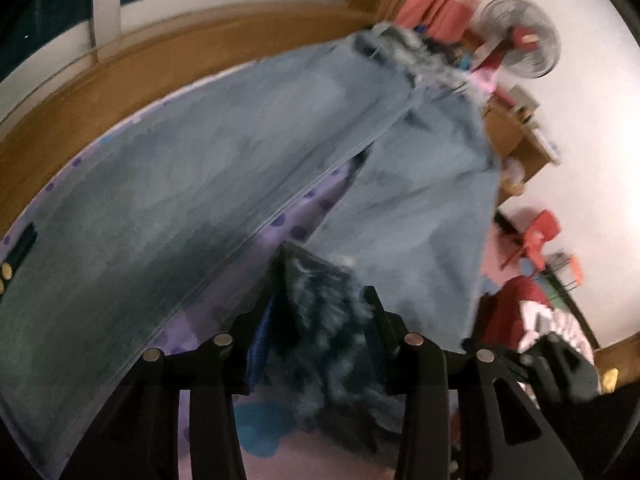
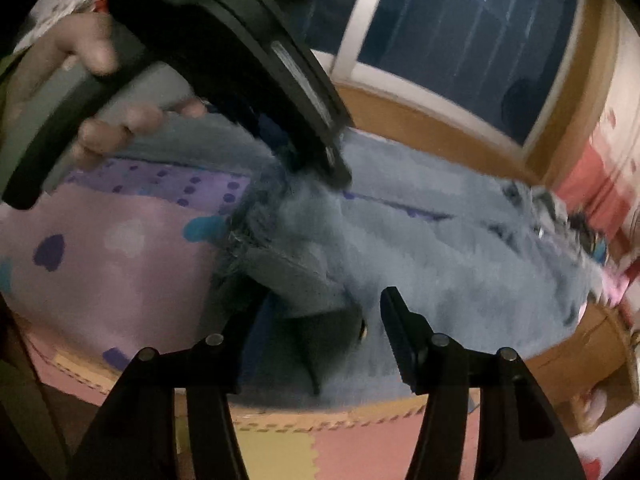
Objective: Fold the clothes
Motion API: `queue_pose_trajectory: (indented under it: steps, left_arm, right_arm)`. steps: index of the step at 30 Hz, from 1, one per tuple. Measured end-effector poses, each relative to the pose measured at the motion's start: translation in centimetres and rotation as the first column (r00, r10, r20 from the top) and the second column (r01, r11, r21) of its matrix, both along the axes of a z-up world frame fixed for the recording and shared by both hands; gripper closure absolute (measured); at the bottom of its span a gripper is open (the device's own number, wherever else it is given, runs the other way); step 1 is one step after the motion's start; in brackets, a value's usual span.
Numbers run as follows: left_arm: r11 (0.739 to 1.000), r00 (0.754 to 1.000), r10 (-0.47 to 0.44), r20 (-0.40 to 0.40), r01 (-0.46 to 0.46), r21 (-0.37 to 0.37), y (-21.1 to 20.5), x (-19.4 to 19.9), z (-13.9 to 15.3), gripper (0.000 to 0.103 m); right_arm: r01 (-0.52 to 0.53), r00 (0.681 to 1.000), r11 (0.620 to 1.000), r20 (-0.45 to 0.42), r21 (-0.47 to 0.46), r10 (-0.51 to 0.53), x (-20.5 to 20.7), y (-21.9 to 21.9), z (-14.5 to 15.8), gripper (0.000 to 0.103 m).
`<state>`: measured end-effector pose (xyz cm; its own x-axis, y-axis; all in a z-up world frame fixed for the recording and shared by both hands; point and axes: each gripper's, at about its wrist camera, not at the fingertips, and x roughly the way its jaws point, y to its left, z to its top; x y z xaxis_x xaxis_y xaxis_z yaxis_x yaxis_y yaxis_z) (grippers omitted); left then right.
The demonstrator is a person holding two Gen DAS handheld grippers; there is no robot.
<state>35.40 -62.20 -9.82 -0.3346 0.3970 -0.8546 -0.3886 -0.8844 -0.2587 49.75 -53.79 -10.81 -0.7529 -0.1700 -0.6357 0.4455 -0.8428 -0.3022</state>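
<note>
A pair of light blue jeans (image 1: 224, 168) lies stretched across a bed with a purple dotted sheet (image 1: 296, 220); its waist is at the far end. My left gripper (image 1: 320, 300) is shut on a frayed leg hem (image 1: 320, 312) of the jeans. In the right wrist view my right gripper (image 2: 320, 304) has a folded jeans edge (image 2: 304, 280) between its jaws; the jaws stand apart around the cloth. The left gripper (image 2: 332, 168) and the hand holding it show just above, gripping the neighbouring hem.
A wooden bed frame (image 1: 120, 80) and a dark window (image 2: 460, 32) lie beyond the jeans. A fan (image 1: 520, 36), red chairs (image 1: 540, 236) and clutter stand at the right. Coloured foam floor mats (image 2: 360, 440) lie below the bed edge.
</note>
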Motion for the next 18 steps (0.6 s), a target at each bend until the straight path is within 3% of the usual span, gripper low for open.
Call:
queue_pose_trajectory:
  steps: [2, 3, 4, 5, 7, 10, 13, 18]
  left_arm:
    - [0.999, 1.0, 0.022, 0.02, -0.022, 0.026, -0.3, -0.3, -0.7, 0.069]
    - [0.998, 0.999, 0.036, 0.025, -0.037, 0.056, -0.8, -0.1, -0.6, 0.085]
    - [0.997, 0.999, 0.044, 0.025, -0.045, 0.063, -1.2, 0.1, -0.5, 0.089]
    - [0.997, 0.999, 0.047, 0.009, -0.047, 0.062, -1.8, 0.6, 0.0, 0.09]
    - [0.997, 0.998, 0.049, -0.025, -0.048, 0.056, -2.9, 1.7, 0.9, 0.098]
    - [0.997, 0.996, 0.059, -0.074, -0.055, 0.059, -5.6, 3.9, 2.8, 0.099]
    - [0.993, 0.989, 0.097, -0.113, -0.089, 0.077, -10.0, 7.5, 4.8, 0.099]
    - [0.981, 0.966, 0.191, -0.176, -0.185, 0.052, -16.2, 13.0, 6.1, 0.099]
  right_arm:
    - [-0.005, 1.0, 1.0, -0.02, 0.004, 0.005, -0.4, -0.4, -0.3, 0.048]
    - [-0.003, 1.0, 1.0, -0.014, -0.004, 0.003, -0.7, -0.6, -0.6, 0.048]
    - [0.002, 1.0, 1.0, 0.003, -0.017, -0.002, -1.0, -0.7, -0.8, 0.06]
    - [0.008, 1.0, 0.999, 0.017, -0.033, -0.007, -1.1, -0.7, -0.8, 0.082]
    - [0.024, 0.998, 0.995, 0.059, -0.095, -0.018, -1.0, -0.7, -0.4, 0.095]
    - [0.03, 0.997, 0.976, 0.076, -0.216, -0.014, 0.4, -0.9, 1.5, 0.096]
    - [-0.021, 0.994, 0.938, 0.095, -0.345, 0.058, 2.8, -2.7, 3.9, 0.096]
    - [-0.137, 0.964, 0.891, 0.147, -0.433, 0.22, 6.6, -8.4, 5.0, 0.096]
